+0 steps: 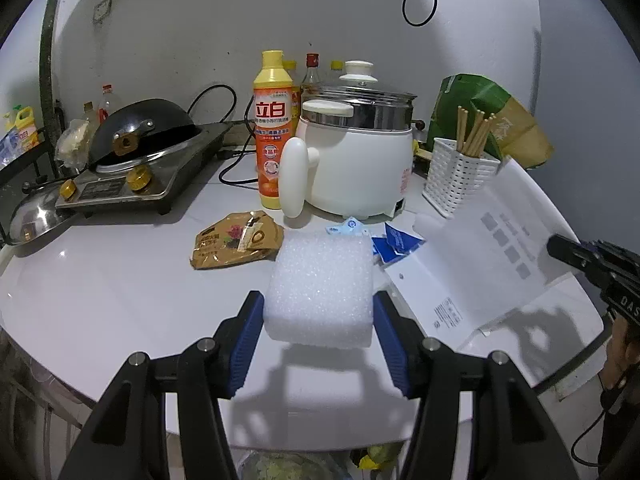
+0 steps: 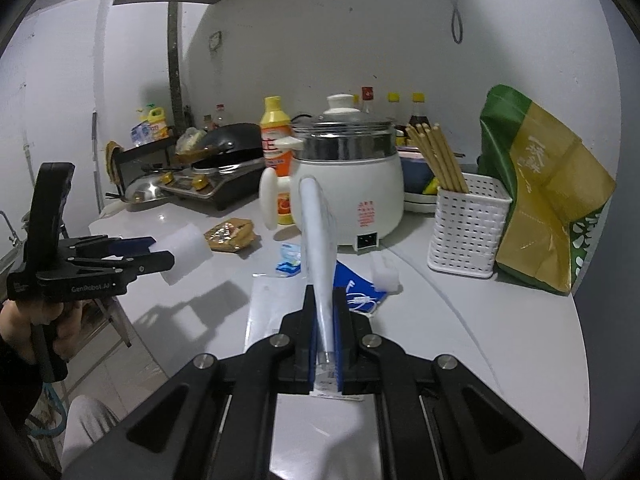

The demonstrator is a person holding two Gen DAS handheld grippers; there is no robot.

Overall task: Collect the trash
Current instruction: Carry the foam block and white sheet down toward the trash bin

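Note:
My left gripper (image 1: pixel 318 300) is shut on a white foam block (image 1: pixel 320 280), which it holds just above the white counter (image 1: pixel 120 300). From the right wrist view that gripper (image 2: pixel 160 258) and the foam block (image 2: pixel 186 254) hang at the left, over the counter's edge. My right gripper (image 2: pixel 325 320) is shut on a thin white sheet (image 2: pixel 318 232), seen edge-on. In the left wrist view that white sheet (image 1: pixel 500 240) slants up at the right. A brown snack wrapper (image 1: pixel 236 246), a blue packet (image 1: pixel 394 242) and a small light-blue wrapper (image 1: pixel 348 228) lie on the counter.
A white electric cooker (image 1: pixel 360 160) and an orange detergent bottle (image 1: pixel 272 132) stand behind the trash. A white basket of chopsticks (image 2: pixel 468 224) and a green-gold bag (image 2: pixel 540 208) are at the right. A gas stove with a wok (image 1: pixel 140 152) is at the left. A small foam piece (image 2: pixel 386 276) lies near the blue packet.

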